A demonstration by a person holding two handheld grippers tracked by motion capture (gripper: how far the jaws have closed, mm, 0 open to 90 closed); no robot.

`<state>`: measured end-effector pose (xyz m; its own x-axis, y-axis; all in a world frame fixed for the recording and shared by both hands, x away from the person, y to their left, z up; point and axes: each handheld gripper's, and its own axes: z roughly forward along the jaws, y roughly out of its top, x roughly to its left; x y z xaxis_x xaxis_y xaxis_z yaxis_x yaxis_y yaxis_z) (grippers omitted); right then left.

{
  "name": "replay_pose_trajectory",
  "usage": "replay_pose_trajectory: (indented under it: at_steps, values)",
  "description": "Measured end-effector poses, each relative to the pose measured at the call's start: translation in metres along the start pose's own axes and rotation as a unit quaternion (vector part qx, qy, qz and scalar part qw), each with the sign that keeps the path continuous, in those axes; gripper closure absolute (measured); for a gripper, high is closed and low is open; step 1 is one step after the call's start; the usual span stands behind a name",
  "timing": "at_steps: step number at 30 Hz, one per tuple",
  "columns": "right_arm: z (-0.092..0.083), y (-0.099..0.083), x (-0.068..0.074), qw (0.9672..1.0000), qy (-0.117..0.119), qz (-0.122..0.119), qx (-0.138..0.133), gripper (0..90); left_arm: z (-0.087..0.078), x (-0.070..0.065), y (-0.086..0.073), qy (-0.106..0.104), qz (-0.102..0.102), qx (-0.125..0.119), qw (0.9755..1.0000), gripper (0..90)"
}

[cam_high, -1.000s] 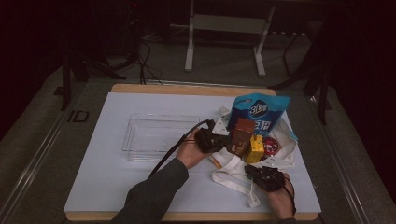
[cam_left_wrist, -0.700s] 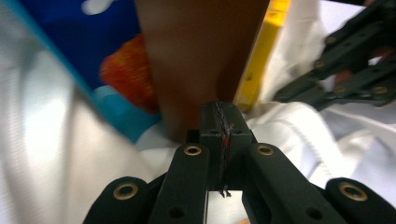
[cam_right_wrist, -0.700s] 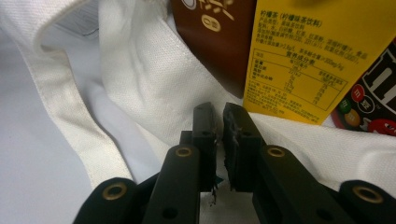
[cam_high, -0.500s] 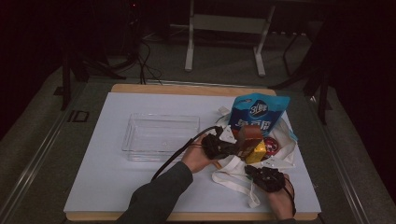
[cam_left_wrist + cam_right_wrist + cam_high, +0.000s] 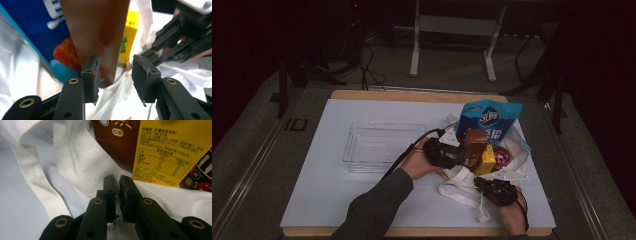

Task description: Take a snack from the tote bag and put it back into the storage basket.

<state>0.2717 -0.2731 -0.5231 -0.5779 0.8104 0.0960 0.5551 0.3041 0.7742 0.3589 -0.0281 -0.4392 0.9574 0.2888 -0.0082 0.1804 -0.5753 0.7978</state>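
Covering the wooden table [image 5: 362,94] is a white mat [image 5: 322,200], lit in a dark room with a metal stand [image 5: 452,45] on the floor behind. A clear tray [image 5: 377,147] sits left of the left gripper [image 5: 451,151]. Its jaws have just been opening; they now stand spread, the brown carton [image 5: 97,32] upright between them, one pad [image 5: 92,75] at its side, the other clear. A yellow carton [image 5: 486,161] stands just beyond, a blue bag [image 5: 487,120] behind. The right gripper [image 5: 117,195] is pressed together, pinching the white cloth bag [image 5: 85,162] just below the cartons.
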Motion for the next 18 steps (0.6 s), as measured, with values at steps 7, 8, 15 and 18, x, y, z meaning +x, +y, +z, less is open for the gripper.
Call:
replay_pose_trajectory:
  at_steps: [7, 8, 15, 18]
  values:
    - [0.000, -0.001, -0.001, 1.0000, 0.002, 0.001, -0.004, 83.5, -0.011, 0.009, 0.012, 0.018, -0.029, -0.014, 0.9993, 45.2]
    - [0.000, -0.001, -0.001, 1.0000, 0.002, 0.001, -0.004, 83.4, -0.013, 0.010, 0.013, 0.021, -0.027, -0.018, 0.9992, 43.8]
    - [0.000, -0.001, -0.001, 1.0000, 0.003, 0.002, -0.005, 83.4, -0.015, 0.016, 0.021, -0.018, -0.034, -0.037, 0.9986, 28.6]
    - [0.000, -0.001, -0.001, 1.0000, 0.003, 0.002, -0.005, 83.4, -0.015, 0.018, 0.022, -0.028, -0.035, -0.057, 0.9973, 27.2]
